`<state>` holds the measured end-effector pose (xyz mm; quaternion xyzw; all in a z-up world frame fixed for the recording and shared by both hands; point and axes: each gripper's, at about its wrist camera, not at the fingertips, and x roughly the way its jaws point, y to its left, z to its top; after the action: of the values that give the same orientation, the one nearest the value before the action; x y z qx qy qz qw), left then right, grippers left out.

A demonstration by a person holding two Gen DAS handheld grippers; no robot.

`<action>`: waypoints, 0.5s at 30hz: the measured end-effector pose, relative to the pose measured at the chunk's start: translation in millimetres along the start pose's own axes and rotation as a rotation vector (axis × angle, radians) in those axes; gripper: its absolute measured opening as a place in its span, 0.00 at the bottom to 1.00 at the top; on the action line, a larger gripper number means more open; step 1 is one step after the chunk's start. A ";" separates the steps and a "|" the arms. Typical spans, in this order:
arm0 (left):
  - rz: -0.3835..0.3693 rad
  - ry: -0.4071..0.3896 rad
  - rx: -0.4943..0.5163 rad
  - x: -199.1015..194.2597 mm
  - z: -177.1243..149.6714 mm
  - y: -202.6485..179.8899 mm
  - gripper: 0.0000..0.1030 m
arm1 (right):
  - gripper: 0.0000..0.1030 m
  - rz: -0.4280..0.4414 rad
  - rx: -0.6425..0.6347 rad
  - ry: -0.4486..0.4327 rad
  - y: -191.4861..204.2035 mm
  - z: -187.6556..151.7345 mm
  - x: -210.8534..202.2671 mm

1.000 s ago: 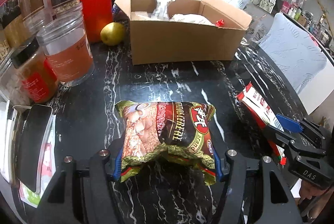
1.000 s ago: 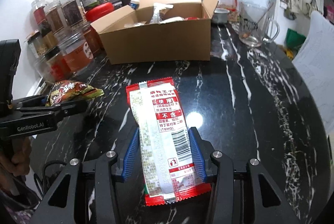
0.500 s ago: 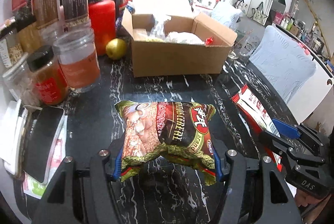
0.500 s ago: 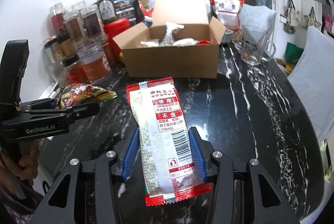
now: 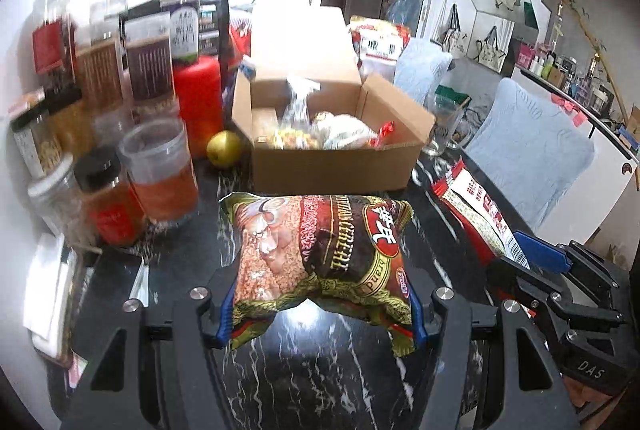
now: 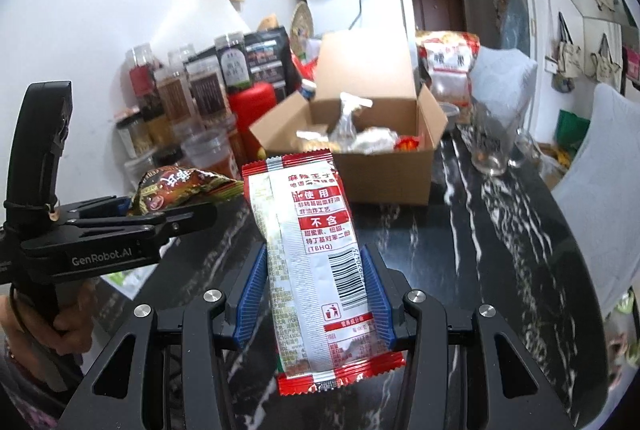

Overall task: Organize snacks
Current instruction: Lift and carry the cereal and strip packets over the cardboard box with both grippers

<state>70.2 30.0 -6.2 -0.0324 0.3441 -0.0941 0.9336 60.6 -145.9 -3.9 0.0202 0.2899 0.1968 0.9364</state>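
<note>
Since a second ago both packets have risen off the black marble table | left gripper clamps cereal bag, right gripper clamps red-and-white packet | cardboard box ahead, drop-in looks next.

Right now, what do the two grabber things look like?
Both are black, angular frames with silver bolts and ribbed blue pads on the fingers. The left gripper has white "GenRobot.AI" lettering on its side and a tall black handle. The right gripper has "DAS" on its side.
</note>
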 end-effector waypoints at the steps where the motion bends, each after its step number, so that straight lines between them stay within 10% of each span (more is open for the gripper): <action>1: 0.001 -0.007 0.000 -1.0 3.3 0.0 0.61 | 0.46 0.004 -0.001 -0.006 -0.4 3.7 -0.3; 15: 0.000 -0.108 0.041 7.0 75.5 -8.2 0.61 | 0.46 0.009 -0.025 -0.102 -18.0 66.2 6.9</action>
<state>123.2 20.3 47.8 -0.0181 0.2912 -0.0994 0.9513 108.7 -154.8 44.8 0.0198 0.2392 0.2031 0.9493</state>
